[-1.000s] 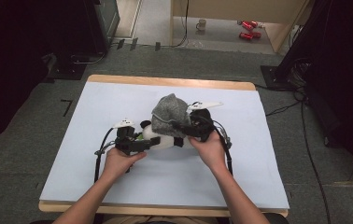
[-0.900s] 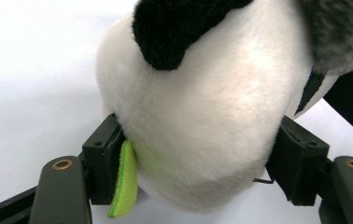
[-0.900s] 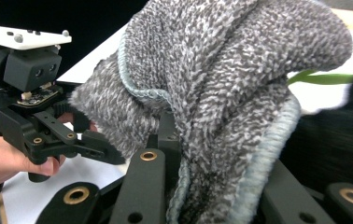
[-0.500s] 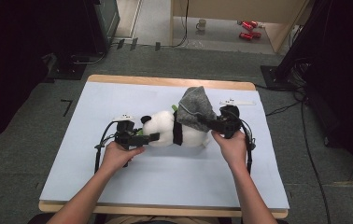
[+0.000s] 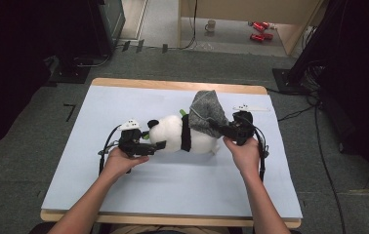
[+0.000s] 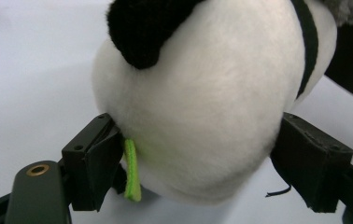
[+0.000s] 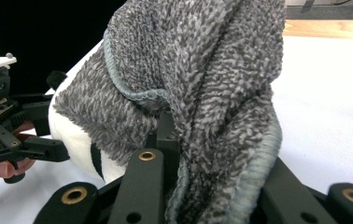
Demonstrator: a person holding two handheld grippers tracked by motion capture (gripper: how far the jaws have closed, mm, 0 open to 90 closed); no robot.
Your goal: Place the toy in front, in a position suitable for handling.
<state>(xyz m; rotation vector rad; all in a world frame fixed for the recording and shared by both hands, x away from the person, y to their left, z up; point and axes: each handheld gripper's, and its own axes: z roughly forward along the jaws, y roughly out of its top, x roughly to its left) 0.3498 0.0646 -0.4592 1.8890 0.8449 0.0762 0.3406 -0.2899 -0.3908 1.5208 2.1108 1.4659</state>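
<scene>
Holding: the left gripper (image 5: 159,145) stands with its jaws around the head of the toy panda (image 5: 180,136), which lies on its side near the middle of the pale blue table mat (image 5: 124,102), probably so the toy does not slide.
Left jaws: they have just been opening; the pads (image 6: 97,161) sit beside the white plush head, and I judge they no longer press it.
Pulling: the right gripper (image 5: 220,127) is clamped on the grey fleece cloth (image 5: 207,113), lifted over the panda's far right end.
Change: earlier the cloth covered the panda; now it has moved right, leaving head and body bare.
</scene>
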